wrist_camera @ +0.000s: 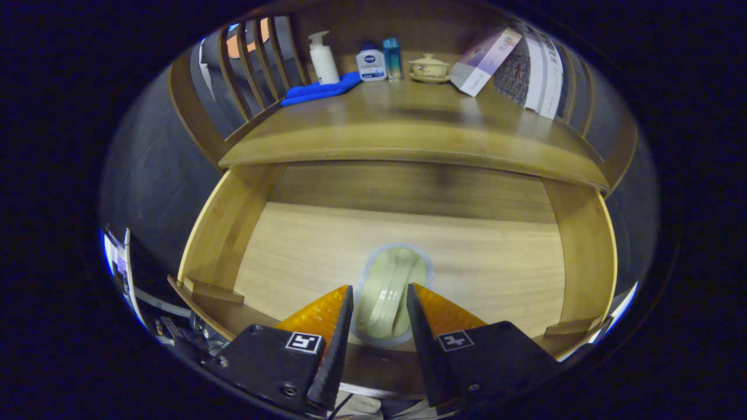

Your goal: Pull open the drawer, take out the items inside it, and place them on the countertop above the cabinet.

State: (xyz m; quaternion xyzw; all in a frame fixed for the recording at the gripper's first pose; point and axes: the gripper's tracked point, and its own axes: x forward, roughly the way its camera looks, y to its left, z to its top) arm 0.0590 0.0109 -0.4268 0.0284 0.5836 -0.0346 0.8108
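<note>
Drawer [402,256]: standing pulled open below the countertop [408,125].
Packet [392,291]: lying on the drawer floor, near its front.
Gripper [379,291]: fingers spreading either side of the packet; contact unclear.

A domestic setting was indicated: wooden cabinet countertop [408,125] bearing lotion bottles [323,57], lidded teacup [429,66], and books [540,73] far right.

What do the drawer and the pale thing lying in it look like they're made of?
Drawer: wood or wood veneer, light grain lines on its floor, satin sheen. Pale item: likely glazed ceramic or glossy plastic, smooth cream surface with soft highlights; it lies between the open gripper's jaws, which do not visibly press it.
</note>
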